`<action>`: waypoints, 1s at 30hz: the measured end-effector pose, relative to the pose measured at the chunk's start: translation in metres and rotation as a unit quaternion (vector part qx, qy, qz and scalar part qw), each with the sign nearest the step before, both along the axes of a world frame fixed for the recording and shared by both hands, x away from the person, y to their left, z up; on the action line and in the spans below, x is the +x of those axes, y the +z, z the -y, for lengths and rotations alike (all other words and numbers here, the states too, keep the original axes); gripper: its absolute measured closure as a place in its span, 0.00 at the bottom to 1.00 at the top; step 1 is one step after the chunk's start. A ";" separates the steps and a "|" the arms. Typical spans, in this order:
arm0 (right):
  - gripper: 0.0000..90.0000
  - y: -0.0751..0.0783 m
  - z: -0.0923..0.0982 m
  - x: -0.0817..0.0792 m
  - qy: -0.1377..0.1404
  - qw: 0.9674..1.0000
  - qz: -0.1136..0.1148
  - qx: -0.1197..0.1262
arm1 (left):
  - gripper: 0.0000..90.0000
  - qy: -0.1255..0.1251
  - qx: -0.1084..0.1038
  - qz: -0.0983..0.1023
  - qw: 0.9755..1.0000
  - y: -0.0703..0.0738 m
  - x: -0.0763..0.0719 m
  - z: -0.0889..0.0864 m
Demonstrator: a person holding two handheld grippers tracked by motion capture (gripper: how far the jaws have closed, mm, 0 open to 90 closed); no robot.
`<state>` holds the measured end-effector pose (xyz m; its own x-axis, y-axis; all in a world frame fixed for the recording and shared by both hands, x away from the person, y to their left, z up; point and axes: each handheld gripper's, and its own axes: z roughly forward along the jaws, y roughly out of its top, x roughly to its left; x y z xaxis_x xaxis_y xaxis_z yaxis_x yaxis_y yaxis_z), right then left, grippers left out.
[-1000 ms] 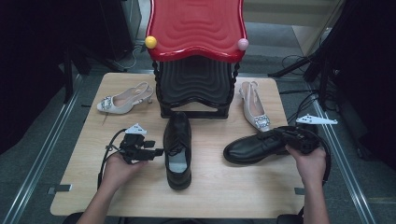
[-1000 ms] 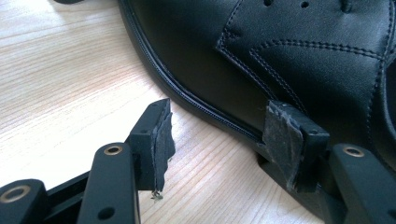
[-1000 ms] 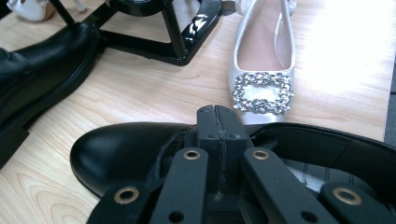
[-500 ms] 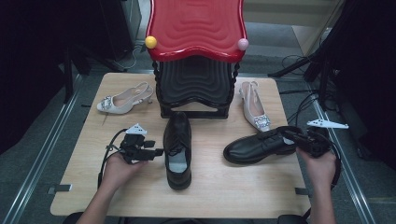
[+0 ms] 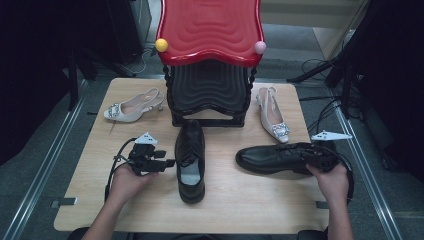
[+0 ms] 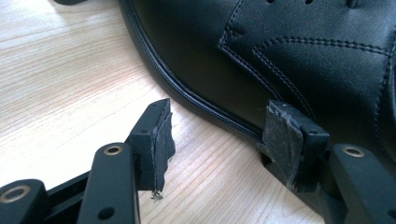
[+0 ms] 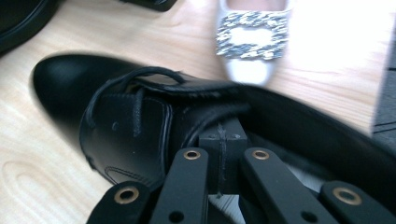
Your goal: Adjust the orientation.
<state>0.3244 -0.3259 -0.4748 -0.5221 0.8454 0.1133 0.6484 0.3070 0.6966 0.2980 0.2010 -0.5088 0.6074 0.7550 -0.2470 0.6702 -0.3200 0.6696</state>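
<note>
Since the earlier frame, the right tool [image 5: 314, 156] has sunk with the right black shoe [image 5: 272, 158], now lying on its side on the wooden table [image 5: 235, 210], toe away from the tool. Its jaws are together inside the shoe's opening. The left tool [image 5: 162, 163], jaws apart, sits unmoved just beside the upright black shoe [image 5: 190, 160]. Dark floor surrounds the table.

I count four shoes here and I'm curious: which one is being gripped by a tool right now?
The black lace-up shoe lying crosswise at right: the right gripper is shut inside its opening. The other black shoe is ungripped.
</note>
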 end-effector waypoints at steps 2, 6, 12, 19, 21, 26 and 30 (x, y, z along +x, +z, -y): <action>1.00 0.001 -0.004 -0.002 -0.001 1.000 0.000 -0.002 | 0.47 0.000 -0.003 -0.001 1.000 0.000 0.000 -0.001; 1.00 0.001 -0.005 -0.003 -0.003 1.000 -0.005 0.012 | 0.47 0.001 -0.001 -0.001 1.000 0.000 0.000 -0.001; 1.00 0.001 -0.007 -0.007 -0.008 0.999 -0.010 0.032 | 0.47 0.002 -0.004 0.000 1.000 0.001 0.000 -0.002; 1.00 0.001 -0.010 -0.009 -0.010 0.999 -0.013 0.048 | 0.47 0.002 -0.004 0.002 1.000 0.001 0.000 -0.002; 1.00 0.001 -0.011 -0.010 -0.011 0.999 -0.013 0.050 | 0.47 0.004 -0.005 0.003 1.000 0.001 0.000 -0.002; 1.00 0.001 -0.013 -0.011 -0.010 0.999 -0.013 0.050 | 0.47 0.002 -0.005 0.003 1.000 0.001 0.001 -0.002; 1.00 0.000 -0.016 -0.011 -0.017 0.998 -0.012 0.052 | 0.47 0.002 -0.004 0.004 1.000 0.000 0.001 -0.001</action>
<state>0.3134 -0.3096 -0.4751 -0.4899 0.8454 0.2128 0.6738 0.2123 0.7078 0.2994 0.2017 -0.5088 0.6058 0.7558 -0.2485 0.6662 -0.3111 0.6778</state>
